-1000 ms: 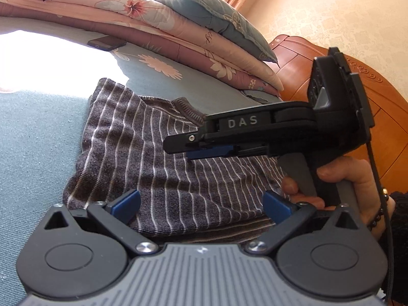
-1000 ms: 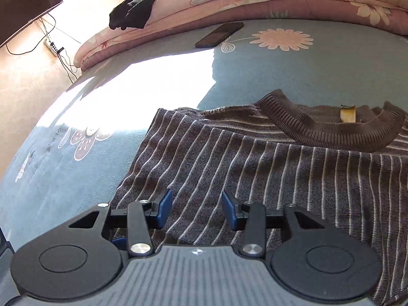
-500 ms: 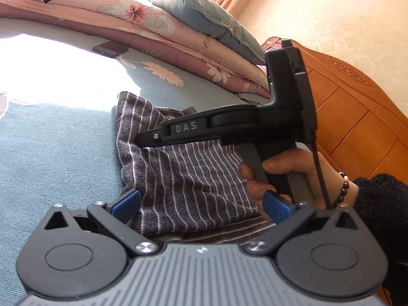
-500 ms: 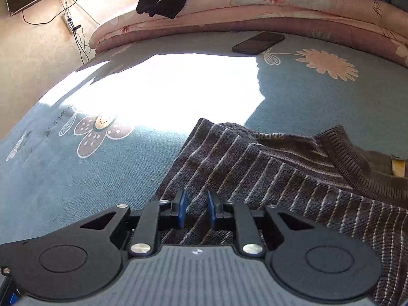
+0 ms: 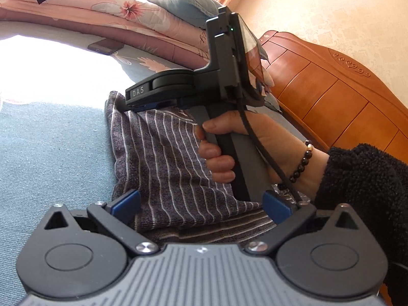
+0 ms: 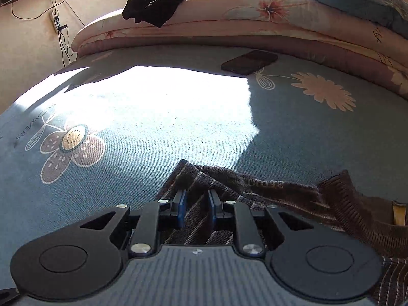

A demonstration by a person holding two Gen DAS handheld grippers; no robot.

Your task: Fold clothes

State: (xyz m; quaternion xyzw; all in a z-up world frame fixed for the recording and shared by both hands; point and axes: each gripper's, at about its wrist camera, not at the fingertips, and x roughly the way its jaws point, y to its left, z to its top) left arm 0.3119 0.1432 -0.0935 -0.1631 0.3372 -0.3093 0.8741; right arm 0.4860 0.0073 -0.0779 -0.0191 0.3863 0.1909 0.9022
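Observation:
A dark grey sweater (image 5: 163, 158) with thin white stripes lies on the blue bed sheet (image 5: 51, 153). My right gripper (image 6: 196, 204) is shut on a raised fold at the sweater's (image 6: 280, 188) shoulder edge, left of the ribbed collar (image 6: 352, 204). In the left wrist view the right gripper (image 5: 132, 103) is seen from the side, gripping that far corner, with a person's hand (image 5: 221, 153) on its handle. My left gripper (image 5: 201, 201) stands wide open over the near hem, its pads apart from the cloth.
A black phone (image 6: 250, 62) lies on the sheet beyond the sweater. Folded floral quilts (image 6: 255, 12) with a black garment (image 6: 165, 2) on top line the far side. A wooden headboard (image 5: 331, 89) stands to the right. A wall socket with cables (image 6: 57, 23) is at the far left.
The right gripper's jaws narrowed onto the sweater's edge and carried it sideways, so the spread sweater now looks narrower and bunched. The left gripper stayed almost still and open.

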